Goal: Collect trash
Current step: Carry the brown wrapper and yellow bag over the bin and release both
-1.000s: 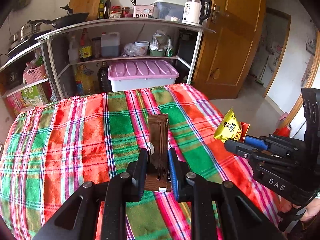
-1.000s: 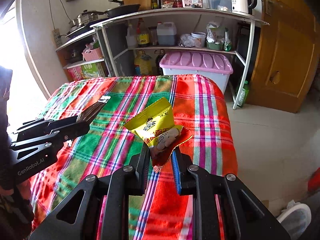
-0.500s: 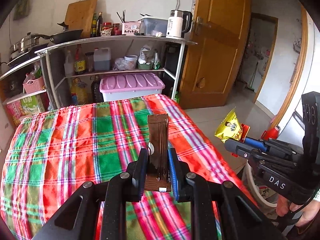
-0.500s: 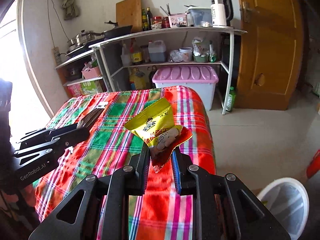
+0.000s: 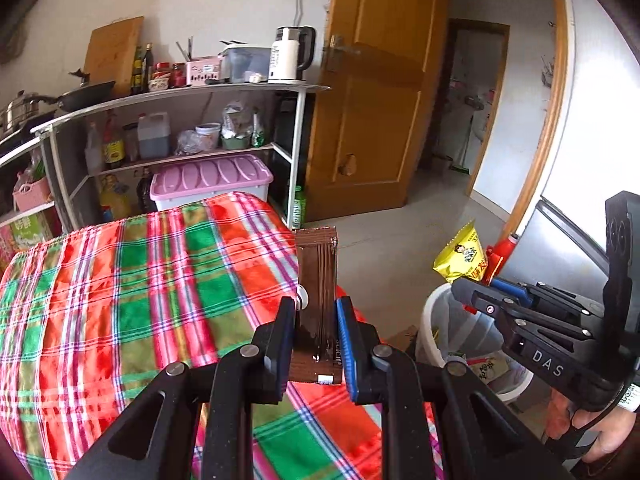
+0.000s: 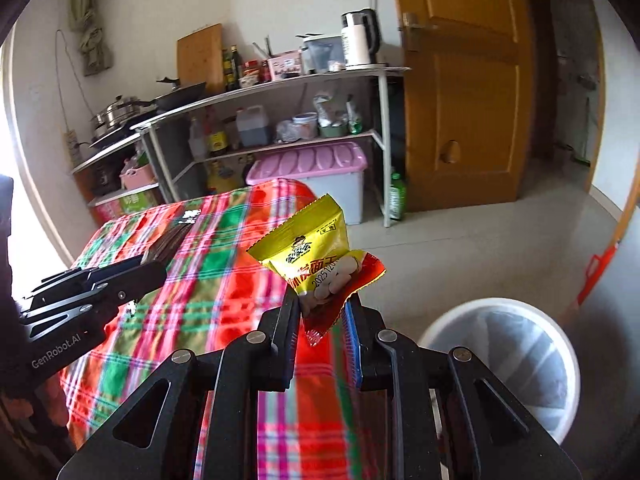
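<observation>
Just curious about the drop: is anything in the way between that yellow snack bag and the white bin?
Nothing: in the right wrist view only bare grey floor separates the yellow snack bag from the white bin.

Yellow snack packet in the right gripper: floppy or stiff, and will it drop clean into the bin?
The yellow snack packet probably holds its shape: it stands upright above the right gripper. It looks light, thin film. Released over the white bin, it may flutter rather than fall straight.

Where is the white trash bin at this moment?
The white trash bin stands on the floor beside the table's end, at lower right in the right wrist view, below the right gripper.
</observation>
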`<state>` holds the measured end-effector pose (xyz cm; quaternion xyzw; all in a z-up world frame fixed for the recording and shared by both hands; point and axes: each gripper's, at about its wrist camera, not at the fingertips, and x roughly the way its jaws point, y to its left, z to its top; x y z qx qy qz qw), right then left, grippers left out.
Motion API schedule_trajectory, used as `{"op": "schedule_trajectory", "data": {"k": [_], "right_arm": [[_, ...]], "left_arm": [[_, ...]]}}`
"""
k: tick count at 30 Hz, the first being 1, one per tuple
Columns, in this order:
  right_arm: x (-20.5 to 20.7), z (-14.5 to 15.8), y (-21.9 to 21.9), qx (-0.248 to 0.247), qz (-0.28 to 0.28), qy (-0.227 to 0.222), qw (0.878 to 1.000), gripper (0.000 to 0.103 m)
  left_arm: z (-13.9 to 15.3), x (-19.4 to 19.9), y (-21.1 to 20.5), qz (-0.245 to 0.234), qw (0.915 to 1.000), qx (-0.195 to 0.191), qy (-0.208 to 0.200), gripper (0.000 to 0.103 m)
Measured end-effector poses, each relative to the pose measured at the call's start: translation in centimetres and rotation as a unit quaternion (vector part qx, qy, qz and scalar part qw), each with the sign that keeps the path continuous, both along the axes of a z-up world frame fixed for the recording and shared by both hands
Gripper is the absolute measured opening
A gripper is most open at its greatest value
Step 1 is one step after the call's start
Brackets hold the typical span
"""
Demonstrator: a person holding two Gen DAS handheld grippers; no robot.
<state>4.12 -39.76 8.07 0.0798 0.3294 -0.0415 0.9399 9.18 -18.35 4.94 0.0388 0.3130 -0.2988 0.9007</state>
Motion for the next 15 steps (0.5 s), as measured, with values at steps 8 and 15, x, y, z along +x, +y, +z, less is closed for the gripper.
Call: {"op": "schedule_trajectory", "data": {"k": [8,15], "right_arm": [[-4.6,0.2,-4.1,-0.002,-0.055,-0.004,0.998,0.021],[-7.8,-1.0,-9.4,-0.008,-0.121,0.017,0.992,0.021]], "left_arm": [[-0.8,-2.4,-5.0,-0.061,0.998,-0.002,0.012,0.022],[-1.8,-3.8,-11.2,-0.117,0.9928,-0.001,0.025,0.022]]}}
